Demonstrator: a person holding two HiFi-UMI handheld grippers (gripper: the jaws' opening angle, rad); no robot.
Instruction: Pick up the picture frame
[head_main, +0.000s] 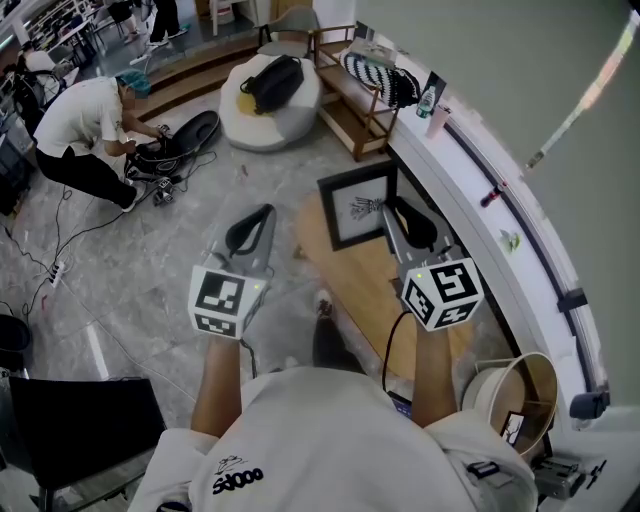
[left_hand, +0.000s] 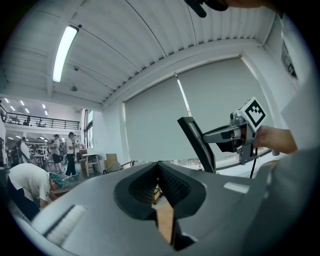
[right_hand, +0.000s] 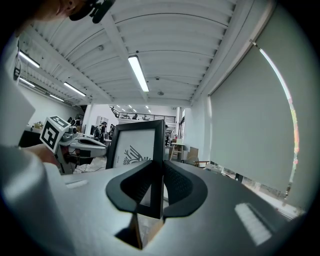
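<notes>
The picture frame (head_main: 356, 205) is black, with a white mat and a small black drawing. It is held upright above the wooden table (head_main: 350, 285). My right gripper (head_main: 393, 208) is shut on its right edge; in the right gripper view the frame (right_hand: 136, 146) stands between the pads of my right gripper (right_hand: 159, 166). My left gripper (head_main: 262, 214) hangs to the left of the frame, apart from it, shut with nothing in it. From the left gripper view, past my left gripper (left_hand: 158, 168), the frame (left_hand: 198, 145) shows edge-on with my right gripper (left_hand: 216, 136) clamped on it.
A white window ledge (head_main: 480, 215) curves along the right, under a grey blind. A round wooden bin (head_main: 520, 395) stands at lower right. A wooden rack (head_main: 365, 90), a white beanbag (head_main: 270, 110) and a crouching person (head_main: 85, 125) are beyond. A black chair (head_main: 80, 420) is at lower left.
</notes>
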